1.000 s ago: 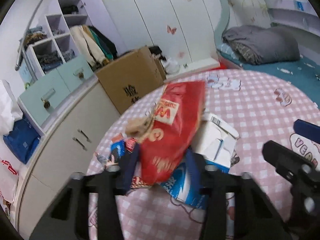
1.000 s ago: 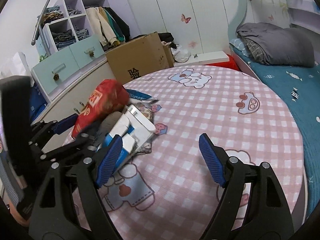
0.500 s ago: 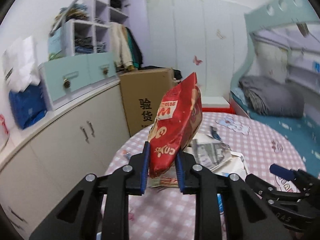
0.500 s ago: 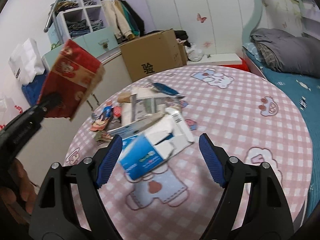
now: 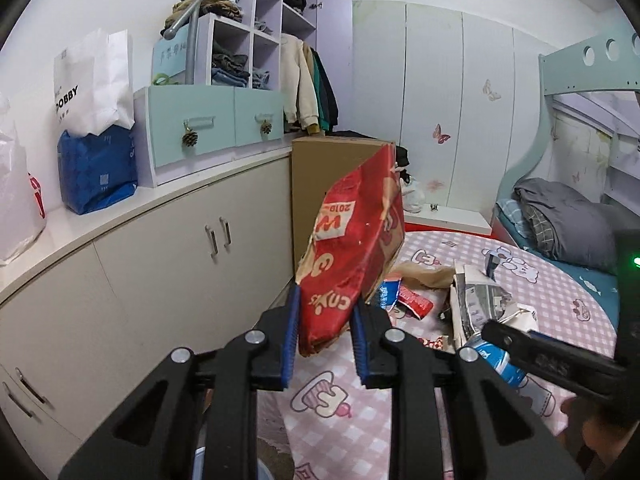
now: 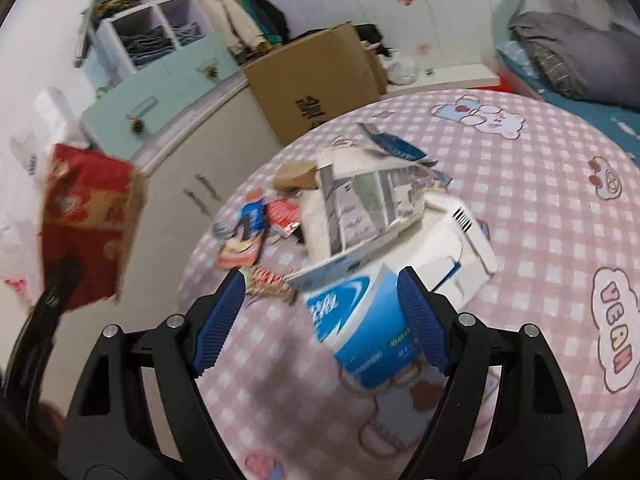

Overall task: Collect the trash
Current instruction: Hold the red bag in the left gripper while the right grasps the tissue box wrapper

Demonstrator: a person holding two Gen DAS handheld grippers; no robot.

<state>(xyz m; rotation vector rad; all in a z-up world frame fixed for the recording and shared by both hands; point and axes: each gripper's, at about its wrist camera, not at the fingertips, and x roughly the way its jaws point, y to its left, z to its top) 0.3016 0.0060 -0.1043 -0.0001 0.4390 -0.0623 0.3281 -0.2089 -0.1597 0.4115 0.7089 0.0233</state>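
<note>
My left gripper (image 5: 325, 334) is shut on a red snack box (image 5: 354, 254) and holds it up off the table's left edge; the box also shows in the right wrist view (image 6: 90, 226). My right gripper (image 6: 320, 320) is open, its fingers on either side of a blue and white carton (image 6: 366, 326) on the round pink checked table (image 6: 540, 208). A pile of trash lies behind it: a white box (image 6: 456, 236), a flattened silver-lined carton (image 6: 360, 204), a brown paper scrap (image 6: 296, 174) and small wrappers (image 6: 250, 226). The pile shows in the left wrist view (image 5: 472, 300).
A beige cabinet (image 5: 140, 280) with bags (image 5: 96, 168) on top runs along the left. A cardboard box (image 6: 316, 84) stands behind the table. A bed with a grey blanket (image 5: 568, 220) is at the right. White wardrobes (image 5: 440, 100) line the back wall.
My left gripper has closed on the red box and lifted it off the pile to the left. My right gripper has moved down around the blue and white carton.
</note>
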